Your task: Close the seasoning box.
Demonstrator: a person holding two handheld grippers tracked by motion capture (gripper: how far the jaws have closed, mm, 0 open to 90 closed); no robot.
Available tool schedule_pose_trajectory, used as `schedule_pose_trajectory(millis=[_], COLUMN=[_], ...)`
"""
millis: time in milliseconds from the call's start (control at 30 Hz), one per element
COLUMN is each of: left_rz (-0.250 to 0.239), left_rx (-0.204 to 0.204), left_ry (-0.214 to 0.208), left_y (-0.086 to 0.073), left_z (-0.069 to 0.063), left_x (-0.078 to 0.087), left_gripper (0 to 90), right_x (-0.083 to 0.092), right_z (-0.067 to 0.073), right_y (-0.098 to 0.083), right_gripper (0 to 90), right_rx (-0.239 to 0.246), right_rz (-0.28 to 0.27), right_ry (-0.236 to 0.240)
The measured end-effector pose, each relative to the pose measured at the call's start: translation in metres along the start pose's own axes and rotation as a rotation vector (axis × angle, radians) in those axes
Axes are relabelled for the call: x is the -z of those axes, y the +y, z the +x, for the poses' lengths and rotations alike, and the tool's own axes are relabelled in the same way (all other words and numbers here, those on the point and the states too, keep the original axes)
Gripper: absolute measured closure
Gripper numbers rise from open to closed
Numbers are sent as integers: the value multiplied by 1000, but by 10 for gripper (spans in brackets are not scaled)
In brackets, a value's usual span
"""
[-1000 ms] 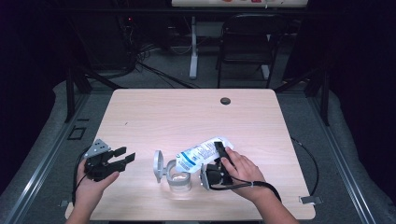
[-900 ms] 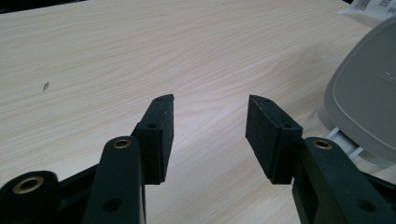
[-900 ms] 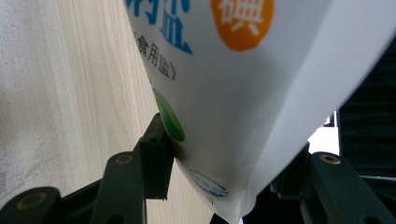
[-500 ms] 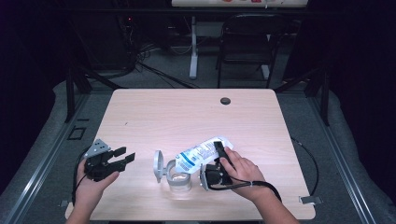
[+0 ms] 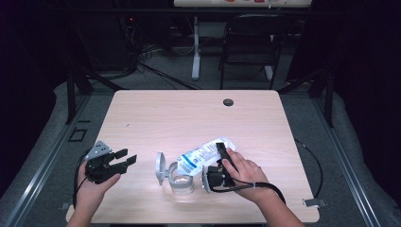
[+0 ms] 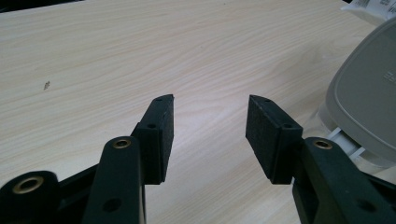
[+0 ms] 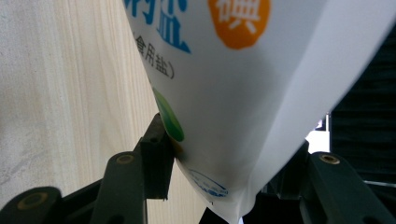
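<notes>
Printed salt bag (image 7: 233,93) between right gripper (image 7: 224,163) jaws, close up.

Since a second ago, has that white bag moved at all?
No. In the high view the bag lies at the same distance from the table's dark hole, tipped over the jar, in the right gripper.

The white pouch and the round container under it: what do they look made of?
The pouch looks like glossy plastic film: smooth, printed, creased where the right hand-held gripper clamps it. The container seems clear rigid plastic, the table showing through; its flipped-open lid looks like matte grey plastic.
</notes>
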State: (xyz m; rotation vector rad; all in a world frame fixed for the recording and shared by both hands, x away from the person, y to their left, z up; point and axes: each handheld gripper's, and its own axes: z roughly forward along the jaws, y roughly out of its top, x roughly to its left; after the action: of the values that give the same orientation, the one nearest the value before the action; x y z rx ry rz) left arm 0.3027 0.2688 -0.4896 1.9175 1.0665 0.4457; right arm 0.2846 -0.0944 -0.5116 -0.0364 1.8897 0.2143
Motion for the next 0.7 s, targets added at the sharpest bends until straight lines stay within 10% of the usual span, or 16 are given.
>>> schedule_pose_trajectory(millis=[700], left_rz=[-2], left_rx=[0], left_ry=[0], left_y=[0], left_z=[0], left_x=[1], left_gripper=[523], right_x=[-2], right_z=[-1], right_y=[3], right_gripper=[502], right_rx=[29], right_rz=[-8], right_ry=[-3])
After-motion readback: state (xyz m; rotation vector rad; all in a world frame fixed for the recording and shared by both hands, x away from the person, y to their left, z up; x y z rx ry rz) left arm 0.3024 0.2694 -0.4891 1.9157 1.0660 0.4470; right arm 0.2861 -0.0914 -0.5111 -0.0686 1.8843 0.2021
